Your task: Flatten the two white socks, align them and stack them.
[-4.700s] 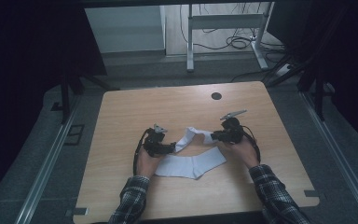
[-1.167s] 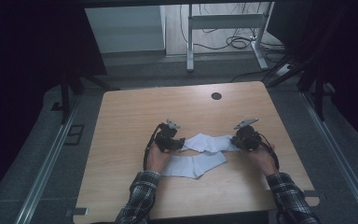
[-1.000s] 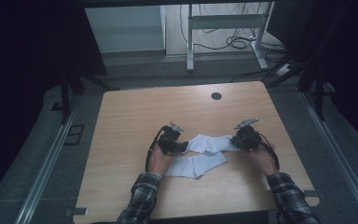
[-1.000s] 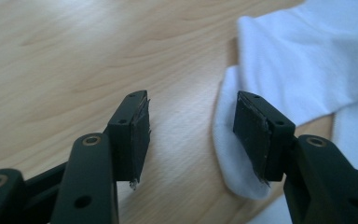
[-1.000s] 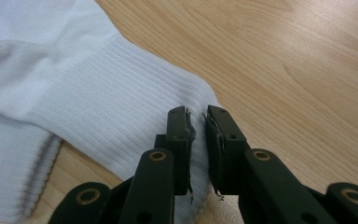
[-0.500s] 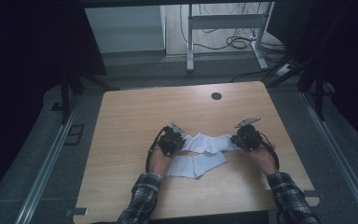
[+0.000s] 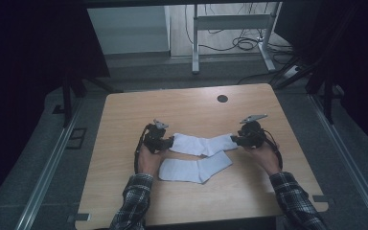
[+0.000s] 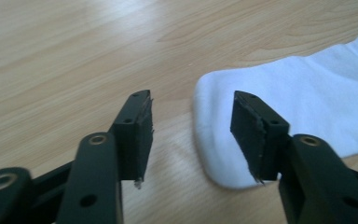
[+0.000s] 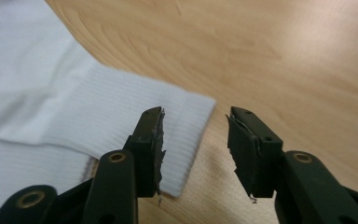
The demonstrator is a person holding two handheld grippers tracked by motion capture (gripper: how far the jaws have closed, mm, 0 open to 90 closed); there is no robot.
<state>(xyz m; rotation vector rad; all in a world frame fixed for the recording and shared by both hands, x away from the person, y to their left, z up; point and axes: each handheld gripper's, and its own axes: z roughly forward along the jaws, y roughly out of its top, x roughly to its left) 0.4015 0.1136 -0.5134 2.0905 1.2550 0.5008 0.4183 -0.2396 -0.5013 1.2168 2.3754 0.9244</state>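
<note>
The far sock (image 7: 202,143) is lying left-right on the counter (image 7: 187,105), the left gripper (image 7: 164,142) gaping empty at its toe, the right gripper (image 7: 236,140) gaping empty at its cuff.

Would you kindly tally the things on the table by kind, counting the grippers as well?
White socks: 2, the far sock and the near sock, lying flat.
Handheld grippers: 2, the left gripper and the right gripper, both with jaws open at the far sock's ends.
Total: 4.
</note>
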